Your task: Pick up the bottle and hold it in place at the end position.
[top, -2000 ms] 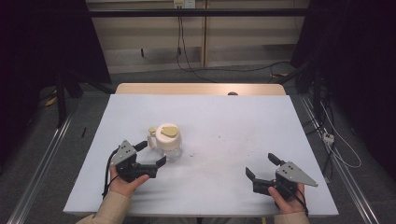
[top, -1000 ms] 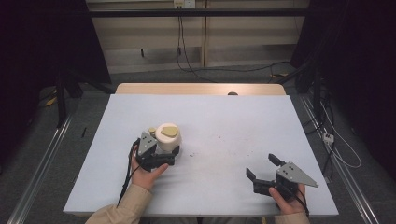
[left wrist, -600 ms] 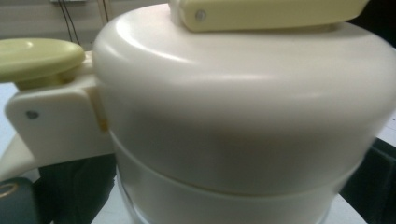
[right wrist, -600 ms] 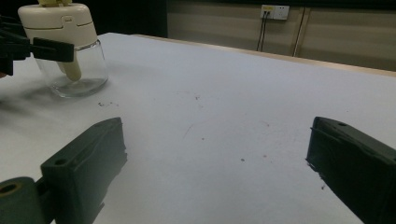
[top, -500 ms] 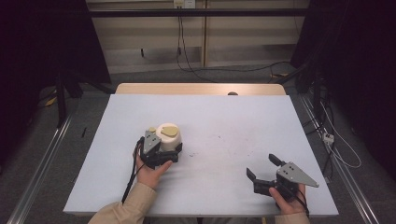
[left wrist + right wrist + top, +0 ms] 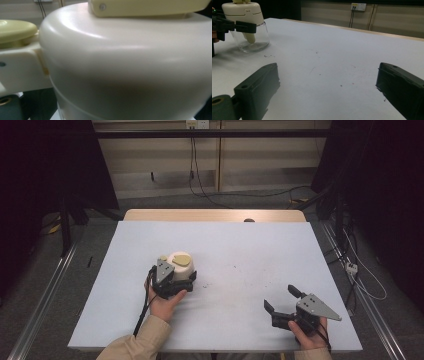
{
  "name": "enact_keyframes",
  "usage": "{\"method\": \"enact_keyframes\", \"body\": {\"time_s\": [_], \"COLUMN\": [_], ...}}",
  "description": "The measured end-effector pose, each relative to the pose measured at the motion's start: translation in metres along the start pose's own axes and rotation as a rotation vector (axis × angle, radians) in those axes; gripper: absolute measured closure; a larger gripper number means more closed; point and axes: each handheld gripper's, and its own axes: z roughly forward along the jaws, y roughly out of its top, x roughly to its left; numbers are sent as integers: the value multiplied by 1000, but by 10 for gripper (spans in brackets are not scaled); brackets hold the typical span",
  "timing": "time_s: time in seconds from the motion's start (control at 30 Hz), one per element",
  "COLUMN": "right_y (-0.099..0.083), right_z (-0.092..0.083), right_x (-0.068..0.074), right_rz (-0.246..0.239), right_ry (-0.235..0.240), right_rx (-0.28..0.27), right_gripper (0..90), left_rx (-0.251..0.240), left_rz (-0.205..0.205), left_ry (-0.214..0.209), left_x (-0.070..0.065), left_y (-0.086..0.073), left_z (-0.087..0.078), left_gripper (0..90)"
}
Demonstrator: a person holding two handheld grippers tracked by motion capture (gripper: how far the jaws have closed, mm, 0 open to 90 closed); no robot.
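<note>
Glass formed the lower body of the one jar (image 6: 181, 266) on the desk (image 6: 235, 250), and a cream plastic top with a pale yellow-green cap sat on it. It stood left of the desk's middle, on the person's near side. Through the clear wall, in the right gripper view, a pale stem (image 6: 250, 37) hung down from the top inside the jar; whether anything else lay in it could not be told. Left tongs (image 6: 186, 279) were pressed up to the jar's near side, the person's left hand (image 6: 165, 304) behind them. One black jaw reached across the front of the jar, just under the cream top, in the right gripper view; whether the tongs were clamped on it or only set around it could not be told. Right tongs (image 6: 281, 301) rested low at the near right of the desk, well apart from the jar, their two jaws spread wide with bare desk between them. Counted: one jar, one cream top, two pairs of tongs. A few dark specks (image 6: 319, 74) dotted the desk's surface.
</note>
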Motion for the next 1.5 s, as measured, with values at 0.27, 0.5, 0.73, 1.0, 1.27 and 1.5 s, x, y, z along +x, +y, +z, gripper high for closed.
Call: {"method": "enact_keyframes", "body": {"time_s": [0.27, 0.5, 0.73, 1.0, 1.27, 1.5], "right_y": [0, 1, 1, 1, 1, 1], "right_z": [-1, 0, 0, -1, -1, -1], "right_x": [0, -1, 0, 0, -1, 0], "right_rz": [-1, 0, -1, 0, 0, 0], "right_ry": [0, 1, 3, -1, -2, -1], "right_rx": [-5, -8, -10, -14, -14, -12], "right_gripper": [40, 39, 39, 39, 39, 39], "left_rx": [-48, -98, -94, -97, -106, -98], "left_rz": [33, 16, 0, 7, 10, 13], "left_ry": [-7, -54, -69, -69, -87, -90], "left_x": [-4, -10, -11, -12, -14, -16], "left_y": [-1, 4, 6, 11, 18, 18], "left_z": [0, 1, 5, 7, 11, 16], "left_gripper": [50, 51, 51, 51, 51, 51]}}
